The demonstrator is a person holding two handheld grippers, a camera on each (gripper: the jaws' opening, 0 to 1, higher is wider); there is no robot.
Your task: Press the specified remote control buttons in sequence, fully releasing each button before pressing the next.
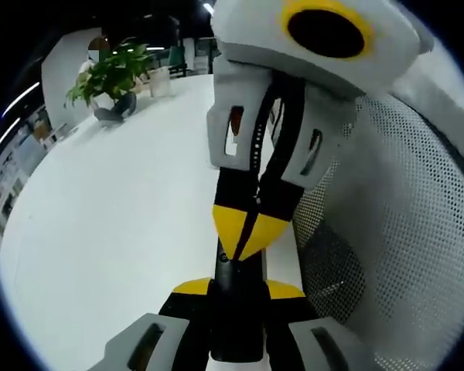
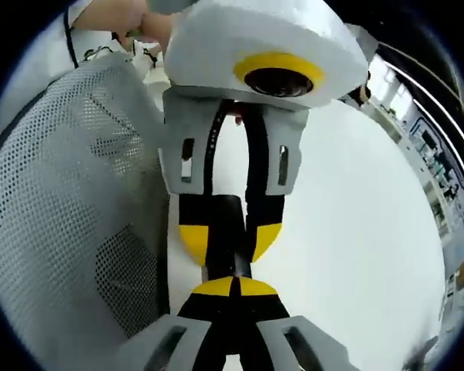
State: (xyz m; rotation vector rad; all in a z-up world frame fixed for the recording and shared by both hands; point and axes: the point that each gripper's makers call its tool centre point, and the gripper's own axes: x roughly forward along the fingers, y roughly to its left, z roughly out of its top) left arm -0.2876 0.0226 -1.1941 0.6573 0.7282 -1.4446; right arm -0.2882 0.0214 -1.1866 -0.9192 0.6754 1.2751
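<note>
Bright overhead light glares off the white table; edges bend strongly, and near parts seem soft.

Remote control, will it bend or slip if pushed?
The remote looks rigid and slim, so it probably won't flex. Clamped by its edges in the left gripper, it might pivot or slip if the right gripper pushes.

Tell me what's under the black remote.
White table shows beneath the remote, which is clamped in the left hand-held gripper. Whether it touches the table cannot be told. The right hand-held gripper covers its far end, hiding the buttons there.
</note>
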